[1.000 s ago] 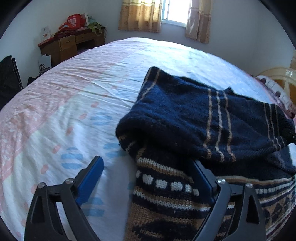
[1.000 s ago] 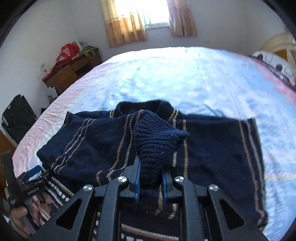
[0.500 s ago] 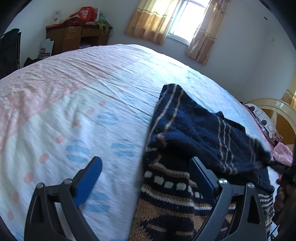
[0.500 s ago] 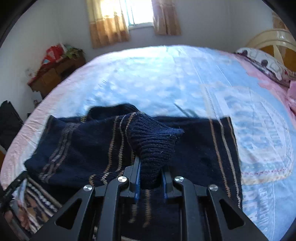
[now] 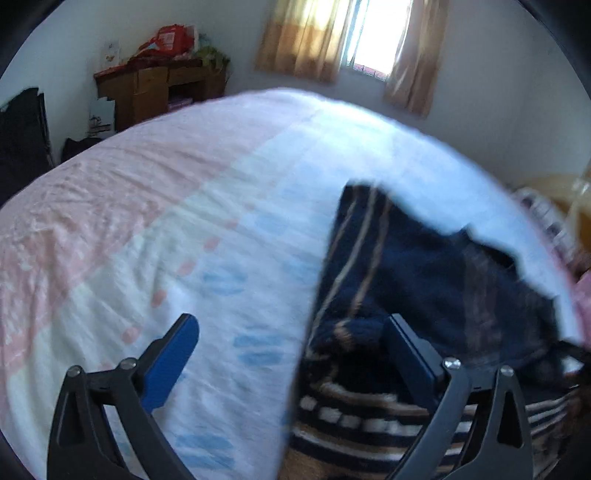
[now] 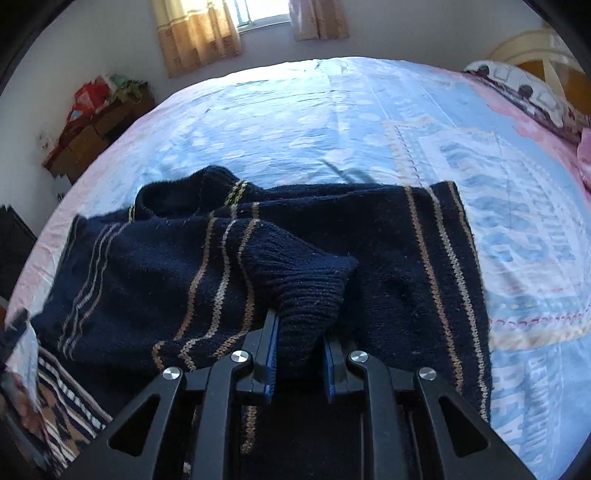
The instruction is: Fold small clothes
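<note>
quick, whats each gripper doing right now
left gripper: jaws opening, gripping nothing
right gripper: sweater cuff between its pads, jaws starting to open

On the bed sheet [image 6: 332, 122], the right gripper [image 6: 300, 354] has a ribbed sleeve cuff [image 6: 310, 280] between its jaws, which are just beginning to open, the cuff lifted over the navy striped sweater [image 6: 406, 266] spread flat beyond it, window curtains [image 6: 195, 33] behind.

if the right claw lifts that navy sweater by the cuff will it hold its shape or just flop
Probably flop: the sweater drapes in soft folds on the bed. The thick knit looks fairly heavy, so it may sag and stretch. The ribbed cuff bunches in the right claw, so slipping seems unlikely.
</note>
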